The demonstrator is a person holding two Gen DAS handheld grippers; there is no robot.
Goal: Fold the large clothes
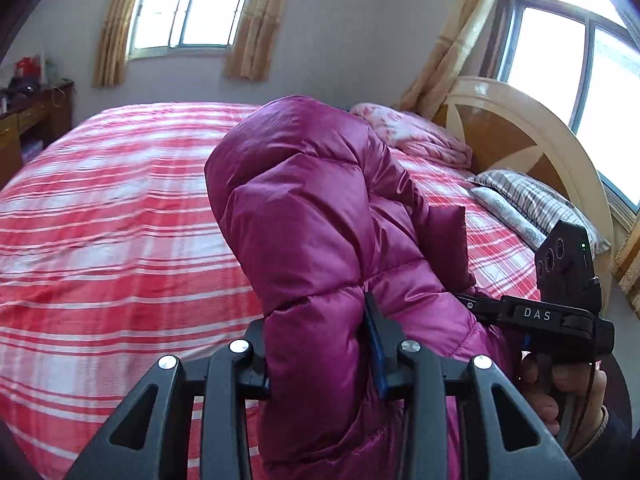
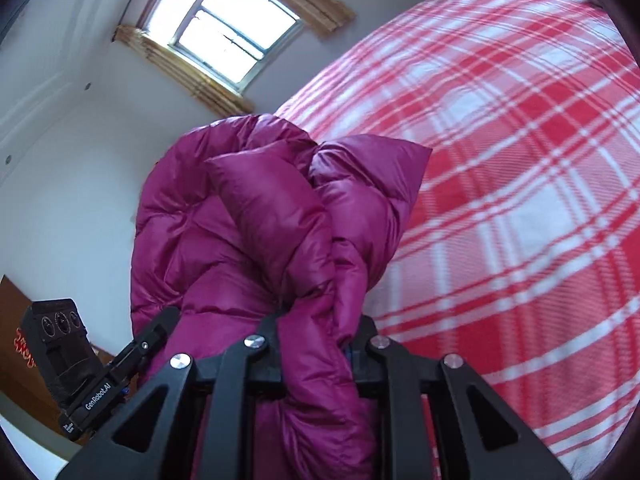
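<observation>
The magenta puffer jacket (image 1: pixel 320 216) hangs bunched above the bed (image 1: pixel 100 220) with its red plaid sheet, pinched at two spots. The left gripper (image 1: pixel 316 360) is clamped on a thick quilted fold; the right gripper (image 2: pixel 320 344) is squeezed tight on gathered fabric. Pillows (image 1: pixel 532 204) lie by the headboard (image 1: pixel 508 136).

We see our right gripper (image 2: pixel 316 344) clamped on a bunched magenta puffer jacket (image 2: pixel 256 224), lifted above the red plaid bed (image 2: pixel 520 184). Left of the jacket sits our left gripper (image 2: pixel 132 344); a window (image 2: pixel 228 28) is above it.
</observation>
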